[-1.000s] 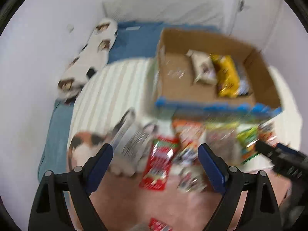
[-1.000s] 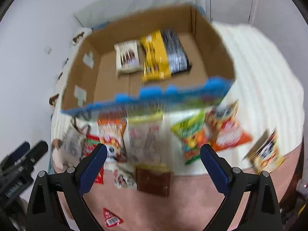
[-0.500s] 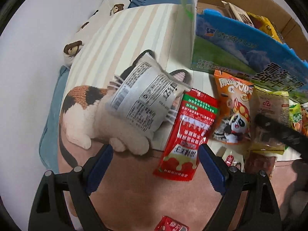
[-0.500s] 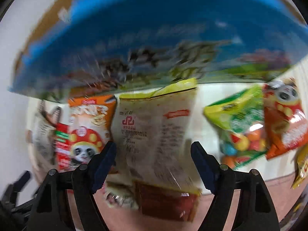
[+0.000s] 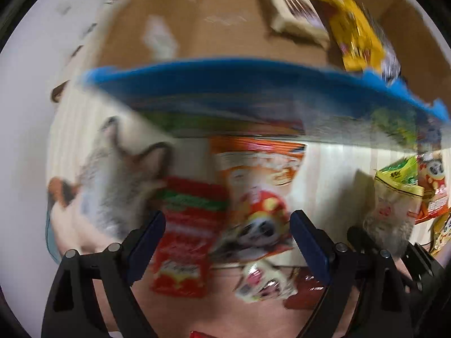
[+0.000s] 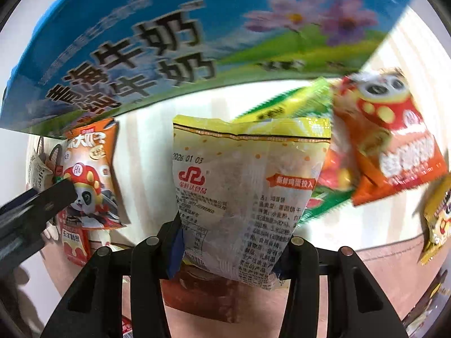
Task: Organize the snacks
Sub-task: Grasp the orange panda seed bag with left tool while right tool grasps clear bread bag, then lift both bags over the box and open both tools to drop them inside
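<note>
A: Low in the right wrist frame, the right gripper (image 6: pixel 229 249) is closing its black jaws on a pale translucent biscuit packet with a yellow top seal (image 6: pixel 248 191); the blue pads meet the packet's lower edges, and the packet stands up through the frame's centre.

B: And the left one?

A: In the left wrist view, the left gripper (image 5: pixel 225 242) hangs with jaws spread wide and nothing pinched. Between them lie a red sachet with a green band (image 5: pixel 186 236) and an orange panda-print snack bag (image 5: pixel 256 197), both blurred. A small white wrapped sweet (image 5: pixel 265 281) sits at lower centre.

B: What lies beyond?

A: At right in the right wrist frame, a green crinkled packet (image 6: pixel 313 101) lies partly under a second orange panda bag (image 6: pixel 391 140), on a cream striped bedspread (image 6: pixel 146 169).

B: Farther still?

A: The blue printed cardboard box (image 6: pixel 141 42) fills the top of that frame. The left wrist view looks into its brown interior (image 5: pixel 225 28), where a beige packet (image 5: pixel 293 14) and a yellow packet (image 5: pixel 358 39) rest at upper right.
</note>
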Available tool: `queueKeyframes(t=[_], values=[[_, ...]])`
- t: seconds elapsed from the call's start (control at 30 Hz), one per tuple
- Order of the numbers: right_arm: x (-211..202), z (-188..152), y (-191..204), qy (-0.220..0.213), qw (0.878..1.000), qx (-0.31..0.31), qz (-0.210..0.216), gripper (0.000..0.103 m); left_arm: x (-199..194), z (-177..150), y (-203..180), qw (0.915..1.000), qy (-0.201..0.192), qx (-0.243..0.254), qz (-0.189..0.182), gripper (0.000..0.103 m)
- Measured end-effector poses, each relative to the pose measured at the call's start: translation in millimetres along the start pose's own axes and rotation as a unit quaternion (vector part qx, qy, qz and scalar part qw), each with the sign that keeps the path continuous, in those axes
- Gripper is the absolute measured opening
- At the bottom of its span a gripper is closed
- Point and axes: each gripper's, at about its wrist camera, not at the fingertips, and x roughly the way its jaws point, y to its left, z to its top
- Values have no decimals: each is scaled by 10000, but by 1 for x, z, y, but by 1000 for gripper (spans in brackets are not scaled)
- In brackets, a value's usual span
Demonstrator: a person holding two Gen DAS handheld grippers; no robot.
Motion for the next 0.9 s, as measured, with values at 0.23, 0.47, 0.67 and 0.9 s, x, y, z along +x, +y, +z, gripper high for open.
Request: queueKeyframes(t=[0.23,0.47,0.67,0.9], values=[[7,1,-17,156,9982,402,406,53,24,7,-22,9995,70,255,151,53],[18,11,-11,119,9987,352,344,53,14,-31,-16,9996,96,229,118,47],[24,-3,8,315,9989,-29,342,48,10,-75,-5,9997,177,131,-52,47],[44,-12,15,312,9994,-43,173,50,20,-89,-20,9993,125,306,151,48]])
